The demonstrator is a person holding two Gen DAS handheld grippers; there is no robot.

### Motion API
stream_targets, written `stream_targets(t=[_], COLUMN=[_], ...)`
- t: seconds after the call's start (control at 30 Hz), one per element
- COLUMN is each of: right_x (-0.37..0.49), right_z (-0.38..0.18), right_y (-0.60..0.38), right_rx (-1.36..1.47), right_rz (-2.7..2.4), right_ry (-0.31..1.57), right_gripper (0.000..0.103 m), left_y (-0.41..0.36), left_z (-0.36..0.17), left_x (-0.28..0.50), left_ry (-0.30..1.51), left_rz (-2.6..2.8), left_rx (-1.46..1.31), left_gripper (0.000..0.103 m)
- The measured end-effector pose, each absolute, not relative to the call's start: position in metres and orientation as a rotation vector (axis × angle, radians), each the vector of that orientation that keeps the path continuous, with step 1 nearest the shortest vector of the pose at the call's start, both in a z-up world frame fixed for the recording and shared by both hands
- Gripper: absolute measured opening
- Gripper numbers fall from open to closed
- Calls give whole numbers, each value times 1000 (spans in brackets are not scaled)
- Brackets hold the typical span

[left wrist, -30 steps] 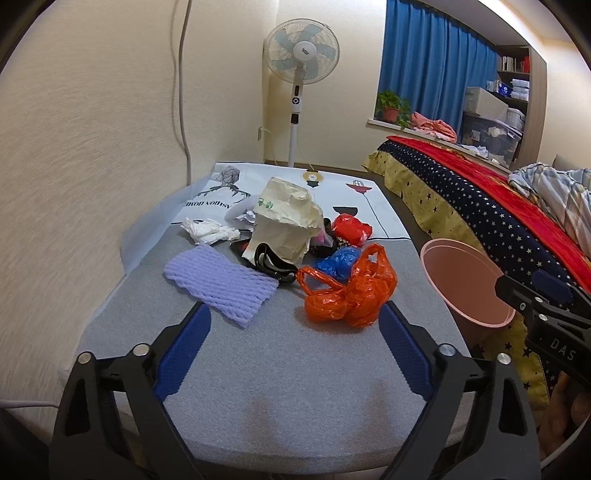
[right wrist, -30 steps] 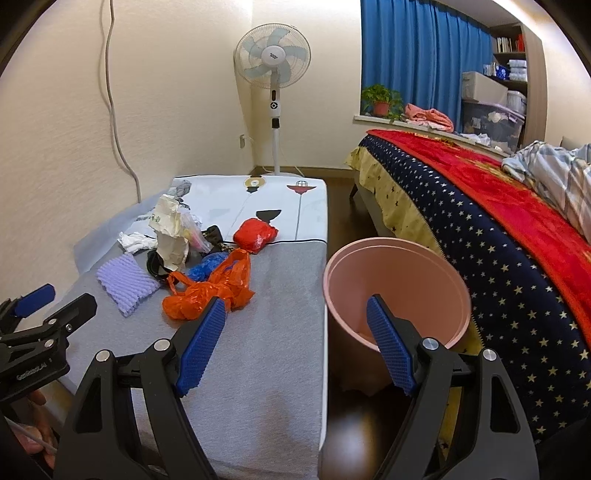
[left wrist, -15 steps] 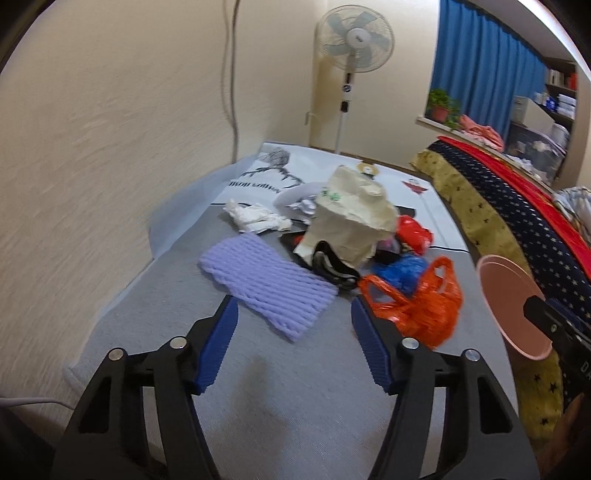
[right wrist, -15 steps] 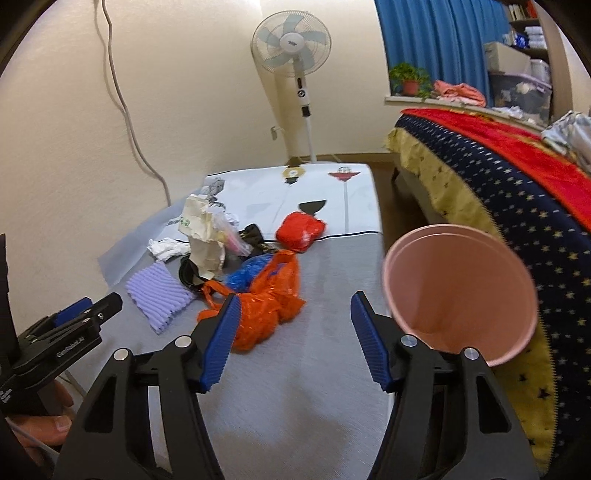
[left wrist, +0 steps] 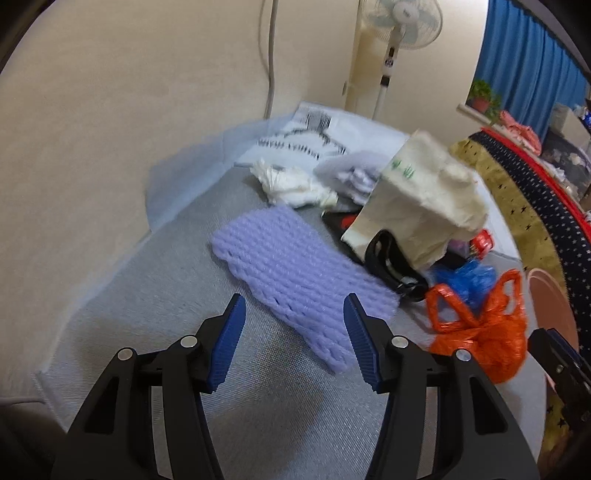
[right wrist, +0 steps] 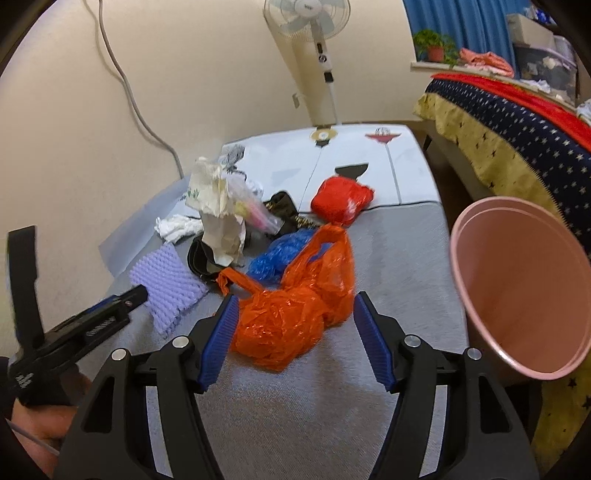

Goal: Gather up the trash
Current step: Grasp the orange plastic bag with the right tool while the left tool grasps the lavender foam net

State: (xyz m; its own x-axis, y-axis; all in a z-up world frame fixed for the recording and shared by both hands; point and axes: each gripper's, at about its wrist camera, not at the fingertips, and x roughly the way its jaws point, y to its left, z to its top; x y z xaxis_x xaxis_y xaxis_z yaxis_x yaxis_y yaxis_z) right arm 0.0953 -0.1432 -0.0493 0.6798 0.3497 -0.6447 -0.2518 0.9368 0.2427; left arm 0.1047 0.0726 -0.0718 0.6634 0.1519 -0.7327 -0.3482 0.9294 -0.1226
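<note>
We note the left gripper [left wrist: 293,341] with its blue-padded jaws spread apart and nothing between them, hovering over the grey surface [left wrist: 155,295]. The near end of the purple foam net [left wrist: 295,277] lies just beyond its fingertips and partly between their lines of sight; contact cannot be confirmed. The left view is somewhat motion-blurred.

Behind the purple foam net we see a crumpled white plastic wad [left wrist: 291,182], and to its right a cream paper bag [left wrist: 421,201] standing crumpled over a black strap-like item [left wrist: 391,266]. A blue plastic bag [left wrist: 465,275] sits beside the black item, and the orange plastic bag [left wrist: 480,328] lies in front of it, near the right edge of the surface.

In the right wrist view, the right gripper [right wrist: 293,339] is likewise spread wide, holding nothing. The orange plastic bag [right wrist: 295,310] lies directly ahead, its near part between the two blue pads; whether the pads touch it we cannot tell. A red bundle [right wrist: 341,199] rests further back, by the white printed sheet [right wrist: 369,166].

The pink bin [right wrist: 517,288] stands just off the right edge of the surface, tilted with its mouth toward the camera, between the surface and the bed [right wrist: 517,122] with the star-patterned cover. It appears to hold nothing visible inside.

A standing fan [right wrist: 306,22] is against the far wall.
</note>
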Motion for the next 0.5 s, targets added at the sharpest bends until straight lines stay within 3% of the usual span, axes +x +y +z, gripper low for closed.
stream_targets(t=[0.33,0.4,0.5], right_x=[111,111,111], right_z=[-72,-72,-73], right_y=[-133,-132,-131], right_rx=[134,128,130], right_rz=[355,357,373], right_ry=[847,849,854], right_gripper=[64,62,50], left_y=[69,68,68], left_z=[-95,-95,-95], left_x=[120,121,123], left_ry=[892,894,895], left_rz=[273,267,242], left_rx=[-263,-265,-271], left_gripper=[55,53,42])
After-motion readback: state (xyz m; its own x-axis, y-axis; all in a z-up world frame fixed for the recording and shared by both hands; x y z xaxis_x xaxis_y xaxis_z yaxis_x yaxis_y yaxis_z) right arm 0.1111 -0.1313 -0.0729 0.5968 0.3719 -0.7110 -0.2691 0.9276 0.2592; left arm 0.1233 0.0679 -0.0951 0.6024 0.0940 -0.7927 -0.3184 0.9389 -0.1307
